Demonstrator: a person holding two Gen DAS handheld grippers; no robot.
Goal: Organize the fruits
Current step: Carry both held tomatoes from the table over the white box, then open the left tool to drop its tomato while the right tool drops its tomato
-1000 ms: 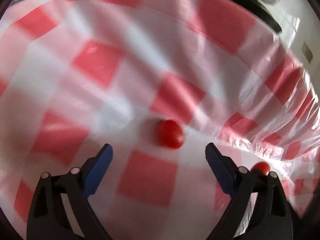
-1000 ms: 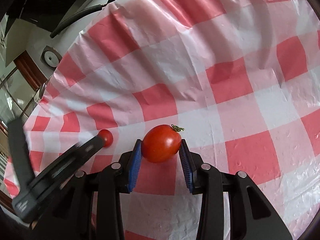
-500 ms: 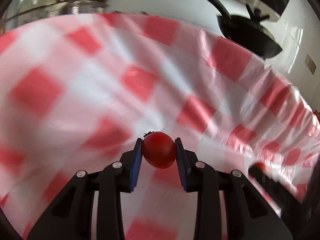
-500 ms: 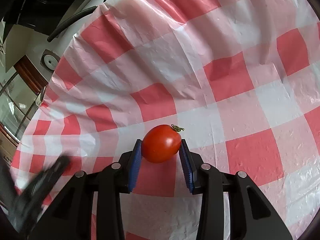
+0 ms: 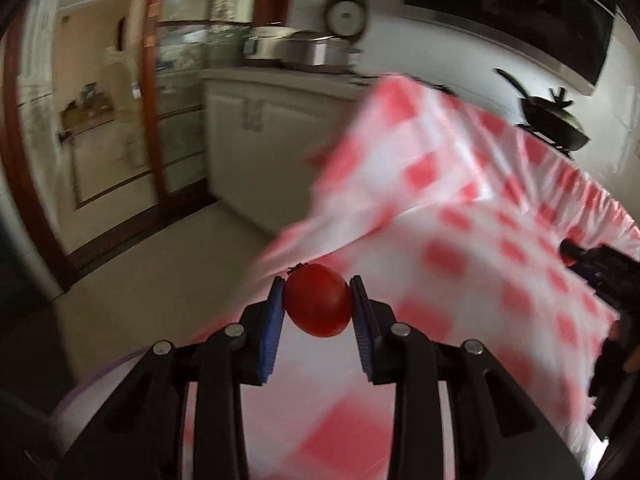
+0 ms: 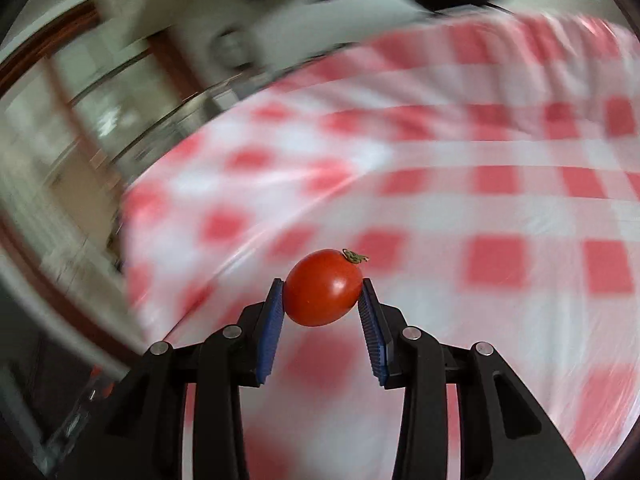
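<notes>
In the left wrist view a small red tomato (image 5: 318, 300) is pinched between the blue pads of my left gripper (image 5: 318, 304), lifted above the left edge of the red-and-white checked tablecloth (image 5: 480, 248). My right gripper (image 6: 323, 292) is shut on a second red tomato (image 6: 322, 287) with a dry green stem, held above the checked tablecloth (image 6: 460, 208). At the far right of the left wrist view the right gripper (image 5: 592, 268) appears as a dark blurred shape.
Past the table's left edge lie a beige floor (image 5: 168, 264), white cabinets (image 5: 272, 128) with a silver appliance (image 5: 304, 50) on the counter, and a wood-framed glass door (image 5: 152, 80). A dark pan (image 5: 552, 116) stands behind the table. Both views are motion-blurred.
My left gripper closed on the small tomato, lifted it and swung left toward the table's edge. My right gripper, still holding its tomato, has swung left and risen.
</notes>
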